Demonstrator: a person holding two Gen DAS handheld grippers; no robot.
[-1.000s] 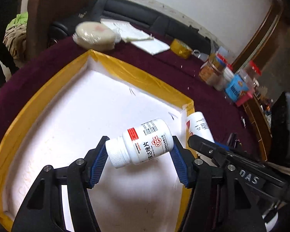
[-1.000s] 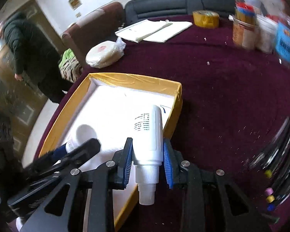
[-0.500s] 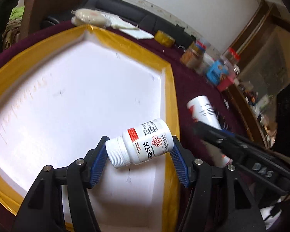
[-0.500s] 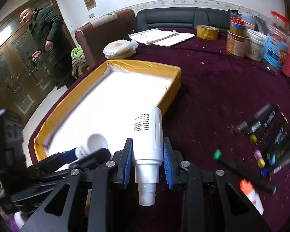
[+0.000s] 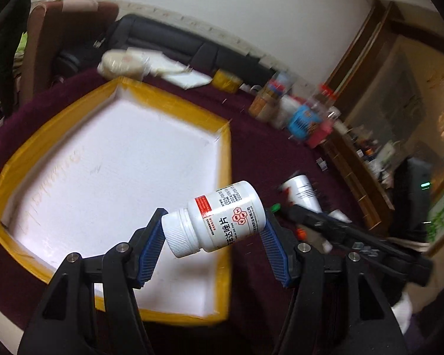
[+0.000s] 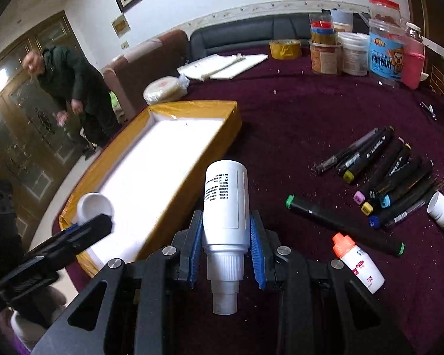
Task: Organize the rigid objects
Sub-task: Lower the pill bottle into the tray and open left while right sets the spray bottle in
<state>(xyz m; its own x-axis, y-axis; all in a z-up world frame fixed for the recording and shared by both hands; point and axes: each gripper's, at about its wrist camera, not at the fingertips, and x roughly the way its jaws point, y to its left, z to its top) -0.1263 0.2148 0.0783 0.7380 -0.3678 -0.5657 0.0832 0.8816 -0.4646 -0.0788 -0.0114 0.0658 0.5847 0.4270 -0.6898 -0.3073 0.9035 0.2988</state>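
Lying loose, markers (image 6: 393, 171), orange-capped bottle (image 6: 358, 263), jars (image 6: 352, 53) behind, tray (image 6: 192, 159) left.

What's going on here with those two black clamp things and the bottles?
A person is tidying small items off a dark red table, using a hand-held gripper in each hand. The left gripper clamps a white pill bottle crosswise, above the right-hand edge of a yellow-rimmed white tray. The right gripper grips a taller white spray bottle, nozzle pointing back at the camera, beside that tray. Nothing lies in the tray as far as shown; markers and two small bottles wait on the cloth.
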